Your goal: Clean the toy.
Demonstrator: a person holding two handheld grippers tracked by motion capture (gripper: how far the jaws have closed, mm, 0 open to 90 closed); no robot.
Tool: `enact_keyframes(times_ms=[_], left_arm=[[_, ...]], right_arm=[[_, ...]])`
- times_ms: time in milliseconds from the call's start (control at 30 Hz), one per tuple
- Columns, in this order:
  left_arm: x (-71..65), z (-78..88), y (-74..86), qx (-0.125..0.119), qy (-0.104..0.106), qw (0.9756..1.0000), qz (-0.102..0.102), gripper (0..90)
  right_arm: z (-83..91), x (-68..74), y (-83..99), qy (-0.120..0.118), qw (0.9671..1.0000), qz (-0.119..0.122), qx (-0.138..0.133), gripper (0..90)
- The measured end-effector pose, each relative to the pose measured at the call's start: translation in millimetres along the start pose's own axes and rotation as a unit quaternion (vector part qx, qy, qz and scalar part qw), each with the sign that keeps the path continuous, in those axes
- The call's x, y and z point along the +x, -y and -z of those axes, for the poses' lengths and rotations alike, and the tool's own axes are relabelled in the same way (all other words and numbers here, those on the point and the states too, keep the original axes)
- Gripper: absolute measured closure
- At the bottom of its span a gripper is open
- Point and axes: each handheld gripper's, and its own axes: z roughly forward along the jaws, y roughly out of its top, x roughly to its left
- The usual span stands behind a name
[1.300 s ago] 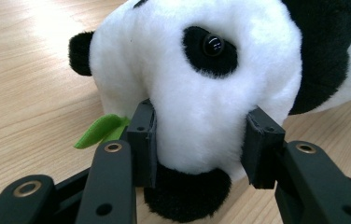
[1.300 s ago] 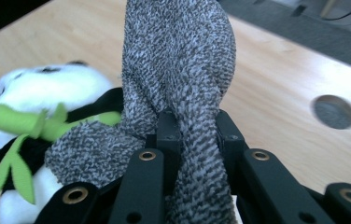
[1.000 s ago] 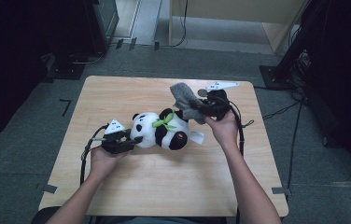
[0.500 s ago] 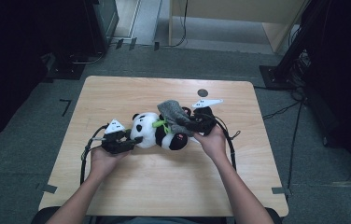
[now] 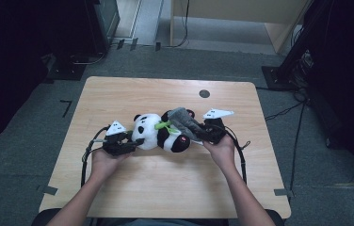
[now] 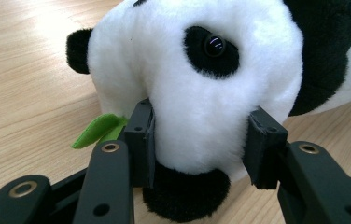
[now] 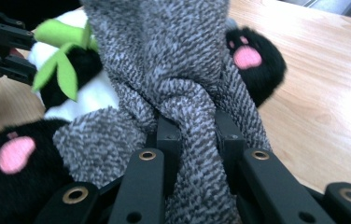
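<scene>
High view shows me the plush panda (image 5: 158, 134) lying on the wooden table (image 5: 132, 94), a little in front of the table's middle, with its head toward my left side and its feet toward my right. My left gripper (image 5: 123, 143) is at the head. In the left gripper view I see its two jaws pressing on both sides of the white muzzle (image 6: 201, 135), just above the black nose, so the left tongs are clamped on the panda's head. A green felt leaf (image 6: 98, 130) lies on the wood beside the left jaw.

My right gripper (image 5: 203, 134) is at the other end. In the right gripper view the jaws are pinched narrow on a fold of a grey knitted cloth (image 7: 187, 74) (it looks like a sock or a small garment), which lies over the panda's body between the two black feet with pink pads (image 7: 248, 58).
</scene>
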Motion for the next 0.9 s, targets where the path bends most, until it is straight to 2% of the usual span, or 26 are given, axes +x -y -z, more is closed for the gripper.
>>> enact_keyframes(times_ms=[100, 200, 367, 533, 633, 733, 900], left_arm=[[0.4, 0.0, 0.0, 0.000, 0.000, 1.0000, 0.000, 52.9], [0.6, 0.1, -0.1, 0.001, 0.001, 1.0000, -0.001, 52.9], [1.1, 0.3, -0.7, 0.001, 0.002, 1.0000, 0.001, 52.7], [2.2, 0.6, -1.2, 0.003, 0.003, 1.0000, 0.005, 52.5], [2.4, 0.7, -1.4, 0.004, 0.003, 1.0000, 0.004, 52.5], [1.9, 0.4, -1.2, 0.004, 0.002, 1.0000, 0.004, 52.3], [1.4, 0.3, -1.5, 0.004, 0.001, 1.0000, 0.003, 52.3]], right_arm=[[1.3, -4.4, 6.2, -0.006, 0.9998, -0.018, -0.003, 77.5], [3.2, -5.4, 10.1, -0.002, 0.9998, -0.020, -0.002, 77.5], [5.8, -11.7, 19.4, -0.007, 0.9990, -0.044, 0.005, 77.5], [7.1, -23.4, 29.6, 0.009, 0.9964, -0.070, 0.046, 77.5], [8.2, -31.3, 34.6, 0.024, 0.9934, -0.087, 0.070, 77.6], [19.0, -33.2, 30.9, 0.029, 0.9936, -0.097, 0.050, 77.6], [43.1, -27.3, 11.4, 0.035, 0.9955, -0.088, -0.001, 77.6]])
